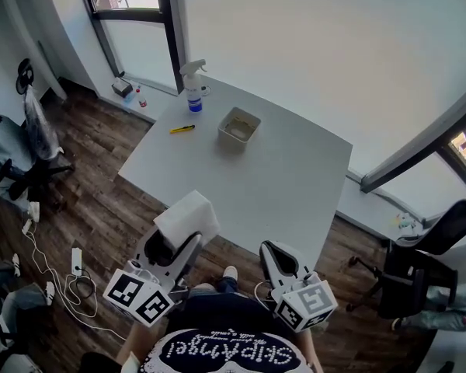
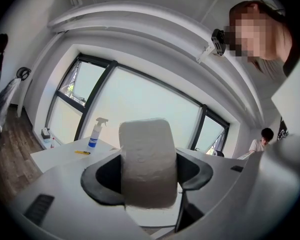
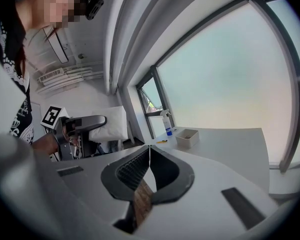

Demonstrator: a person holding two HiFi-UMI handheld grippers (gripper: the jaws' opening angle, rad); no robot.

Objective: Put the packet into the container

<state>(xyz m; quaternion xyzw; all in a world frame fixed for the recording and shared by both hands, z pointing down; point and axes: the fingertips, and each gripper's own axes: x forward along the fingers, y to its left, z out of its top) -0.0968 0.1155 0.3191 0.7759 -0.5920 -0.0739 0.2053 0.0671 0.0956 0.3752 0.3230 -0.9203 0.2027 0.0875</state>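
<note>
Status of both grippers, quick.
Left gripper: shut on the white packet.
Right gripper: shut, nothing between its jaws.

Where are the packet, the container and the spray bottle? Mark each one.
packet [image 2: 149, 164], left gripper view, middle of its white face between the jaws.
container [image 1: 233, 142], head view, near outer wall.
spray bottle [image 1: 194, 99], head view, blue-labelled body.

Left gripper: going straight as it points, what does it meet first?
Probably the container: in the head view the left gripper, tongs shut on the packet, aims across the table toward it. Its own view is blocked by the packet, so height is unclear.
</note>
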